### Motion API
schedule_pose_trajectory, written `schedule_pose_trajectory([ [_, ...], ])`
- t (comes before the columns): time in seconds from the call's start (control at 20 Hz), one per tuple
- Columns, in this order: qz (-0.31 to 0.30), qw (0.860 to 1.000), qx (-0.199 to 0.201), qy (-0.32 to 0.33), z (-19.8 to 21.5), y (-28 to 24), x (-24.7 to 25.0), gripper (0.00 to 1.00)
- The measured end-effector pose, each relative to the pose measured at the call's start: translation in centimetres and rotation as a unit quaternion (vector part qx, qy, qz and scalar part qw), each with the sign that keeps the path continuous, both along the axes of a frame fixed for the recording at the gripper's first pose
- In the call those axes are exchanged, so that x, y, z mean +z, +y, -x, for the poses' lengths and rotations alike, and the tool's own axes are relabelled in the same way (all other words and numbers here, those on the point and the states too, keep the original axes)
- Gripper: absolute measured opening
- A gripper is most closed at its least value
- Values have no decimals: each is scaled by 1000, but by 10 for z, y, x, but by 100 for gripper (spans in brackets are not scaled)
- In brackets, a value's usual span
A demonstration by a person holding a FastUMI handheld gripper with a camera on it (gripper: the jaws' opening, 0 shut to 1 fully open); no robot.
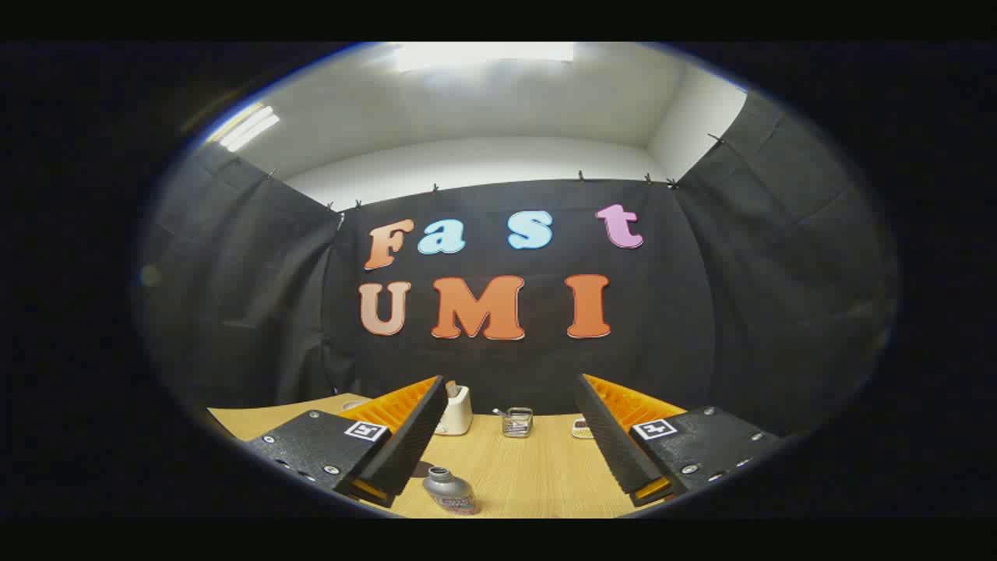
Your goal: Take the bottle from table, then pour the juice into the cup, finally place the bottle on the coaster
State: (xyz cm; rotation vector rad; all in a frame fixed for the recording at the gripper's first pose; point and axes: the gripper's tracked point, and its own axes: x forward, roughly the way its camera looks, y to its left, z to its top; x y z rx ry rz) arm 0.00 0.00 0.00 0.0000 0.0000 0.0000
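A small grey bottle with an open neck and a label around its body stands on the wooden table, low between my fingers and nearer the left one. My gripper is open and holds nothing; it hangs above the table, apart from the bottle. A clear glass cup with something thin inside stands farther off, beyond the fingertips near the back wall. Part of a dark round coaster shows beside the left finger, just left of the bottle.
A white holder stands at the back left of the cup. A small flat item lies by the right finger. A pale round thing peeks out behind the left finger. Black cloth walls close the table's far side.
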Motion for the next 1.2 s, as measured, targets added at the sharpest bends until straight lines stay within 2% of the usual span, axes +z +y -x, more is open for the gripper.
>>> schedule_pose_trajectory([
  [0.8,3,999,38,11,8,36,-7,98],
  [1.2,-6,997,70,36,15,58,-51,99],
])
